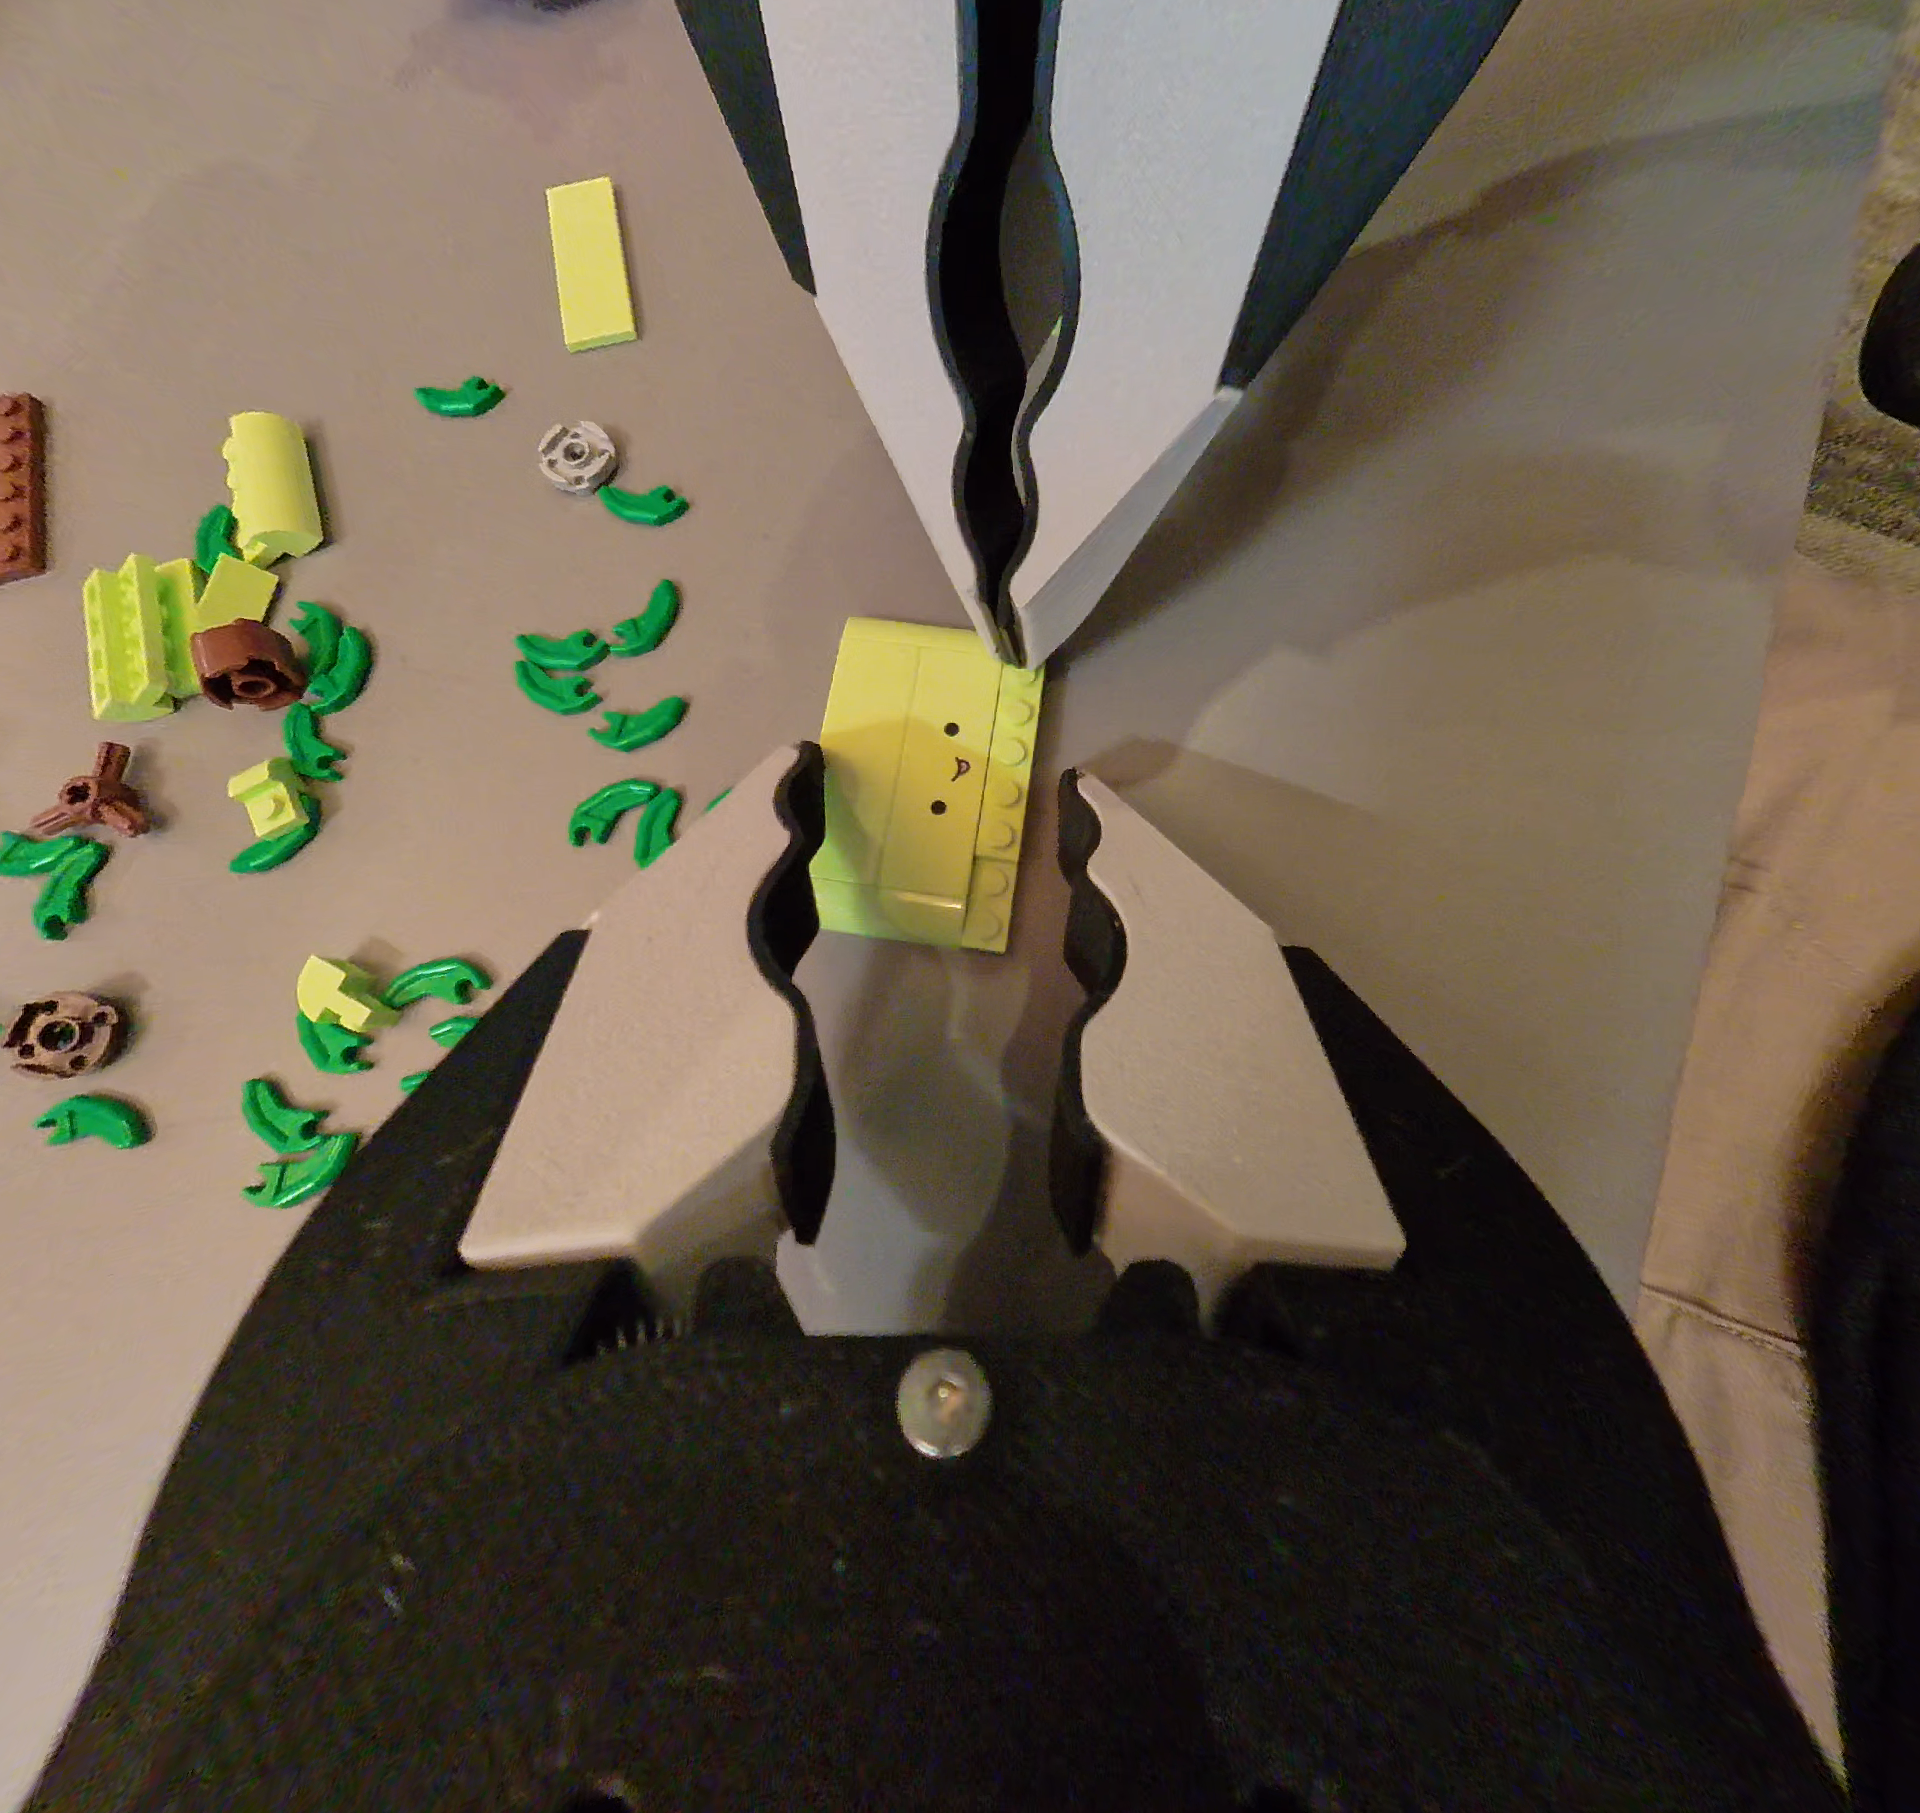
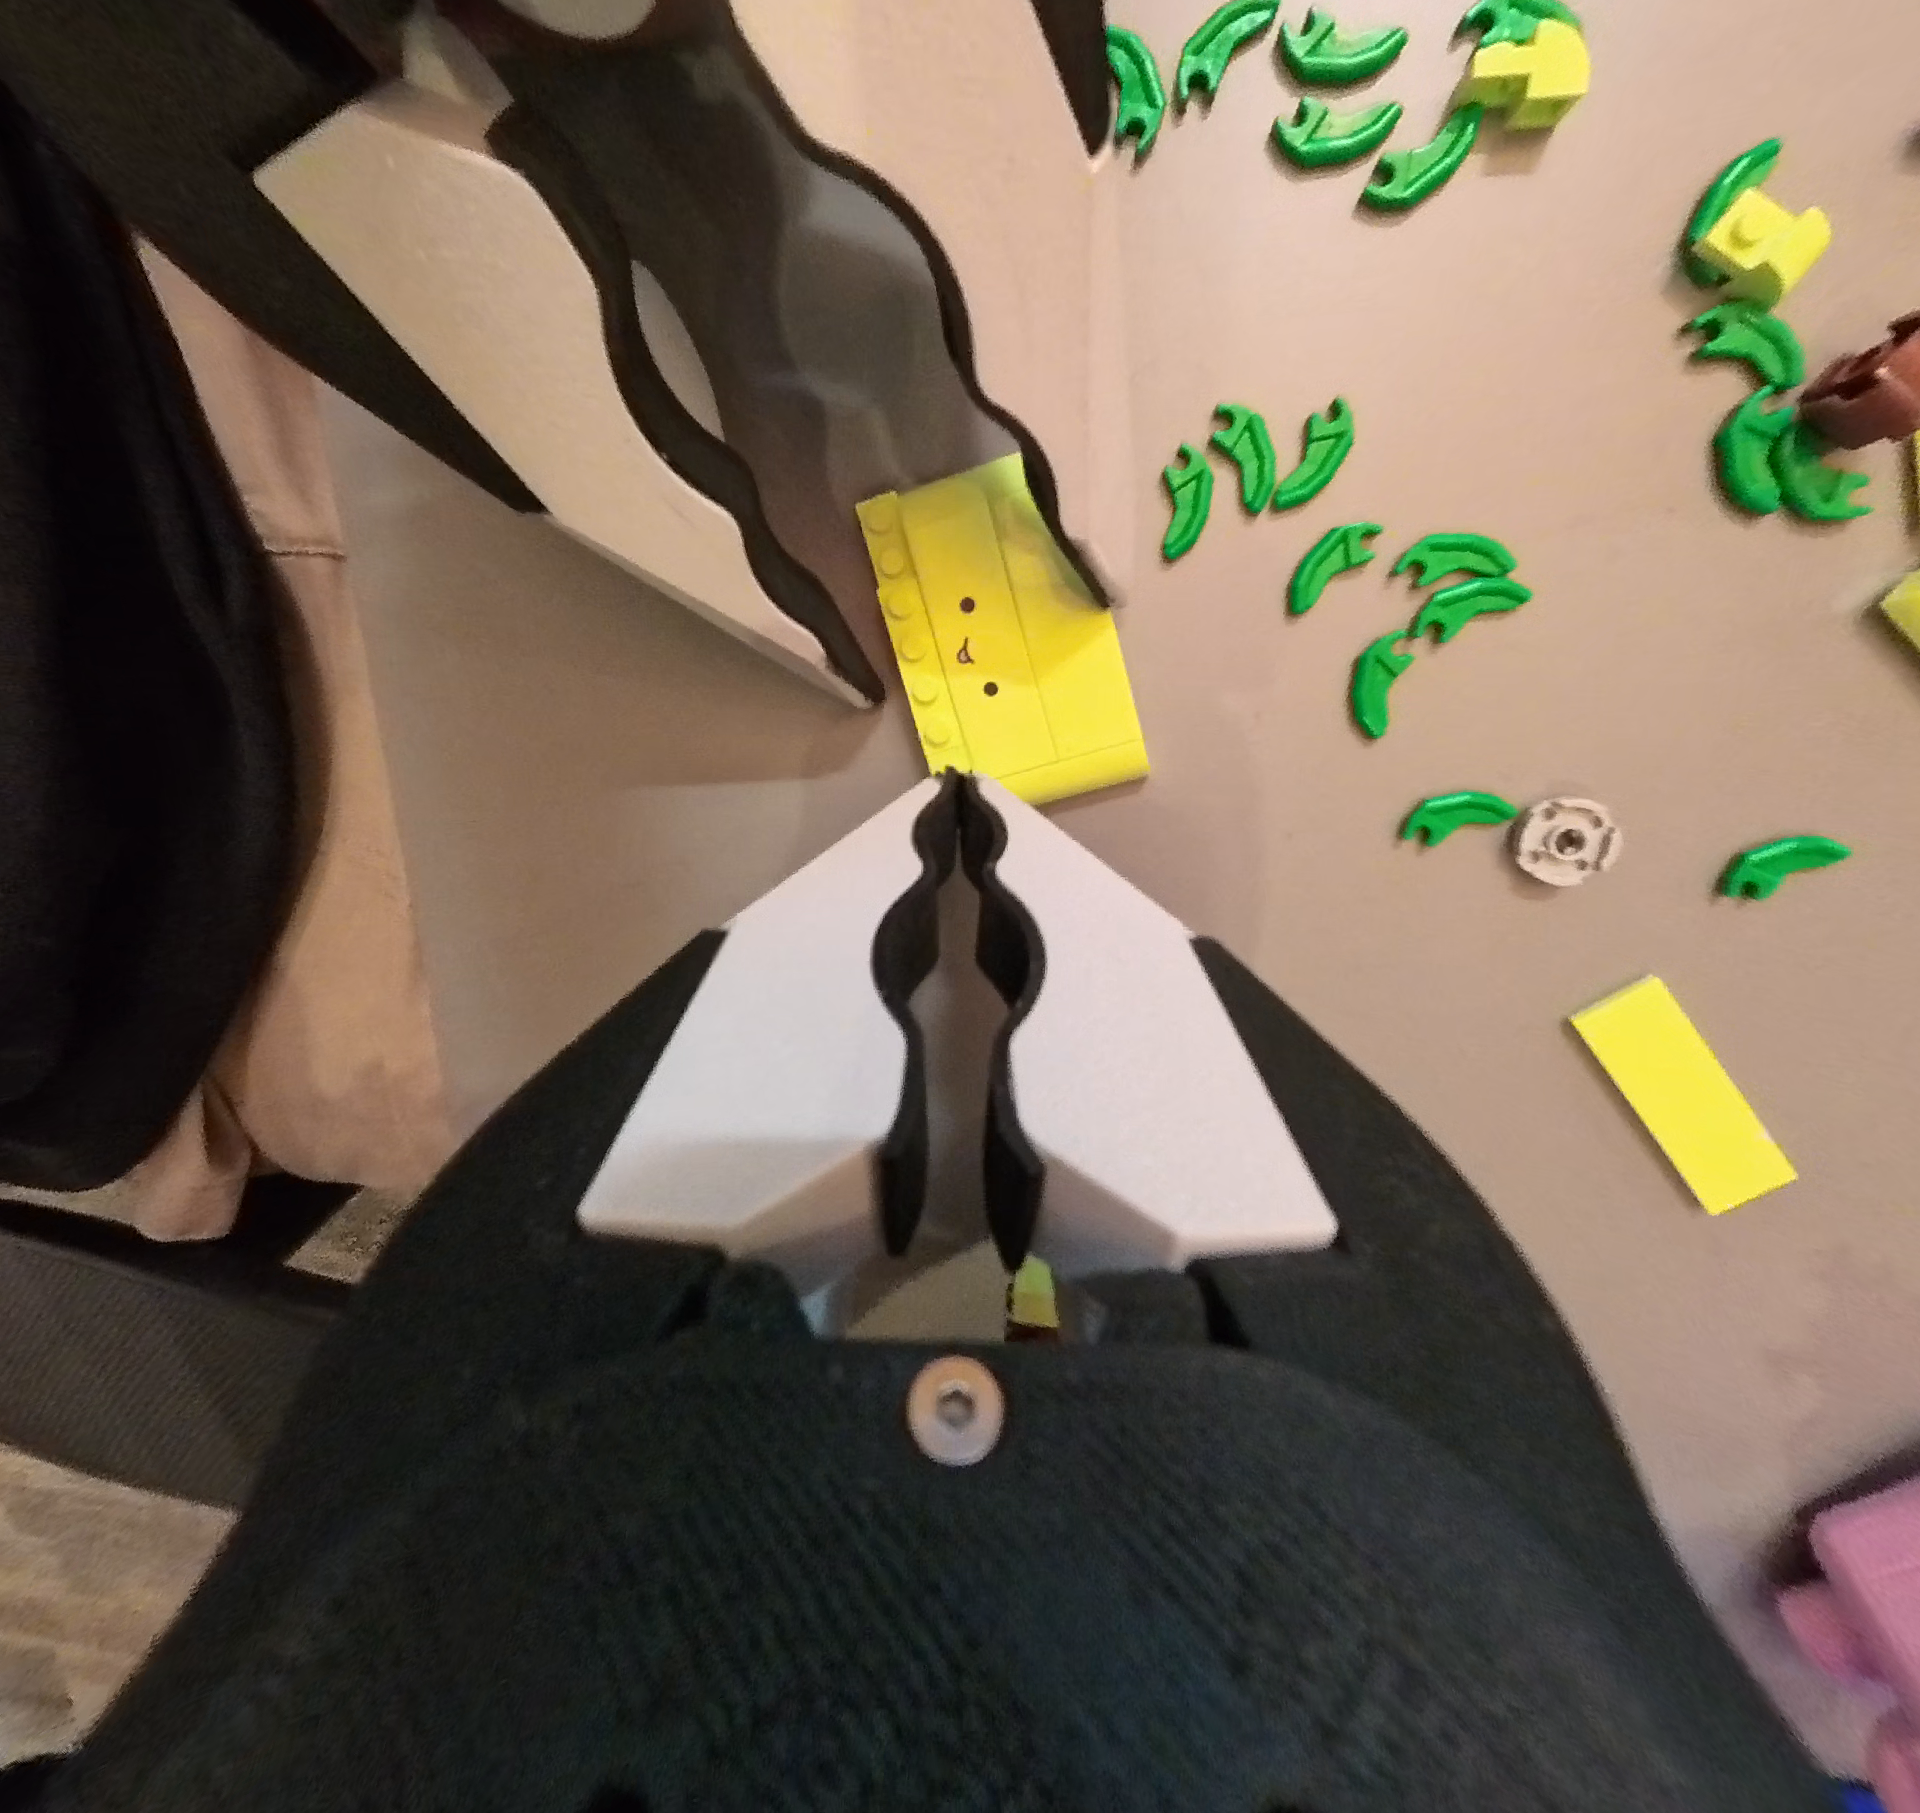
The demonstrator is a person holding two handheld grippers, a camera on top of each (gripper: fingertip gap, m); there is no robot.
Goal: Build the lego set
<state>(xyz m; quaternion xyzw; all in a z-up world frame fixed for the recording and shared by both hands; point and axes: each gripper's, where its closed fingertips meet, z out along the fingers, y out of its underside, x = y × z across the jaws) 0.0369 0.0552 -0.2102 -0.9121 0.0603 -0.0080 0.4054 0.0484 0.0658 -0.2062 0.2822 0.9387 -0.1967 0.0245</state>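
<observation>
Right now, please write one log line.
left gripper: open around lime face block | right gripper: shut, tips at block corner

- Left wrist view looks steeply down, close over the table [image 1: 312, 205].
- Right wrist view faces it from the opposite side.
- Both share the lime block [image 1: 914, 787] [image 2: 1003, 662].

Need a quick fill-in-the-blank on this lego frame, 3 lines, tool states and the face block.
1. The left tool is ___ around the lime face block.
2. The right tool is ___, tips at the block's studded edge.
3. The loose leaf pieces on the table are ___ in colour.

Missing: open; shut; green
</observation>
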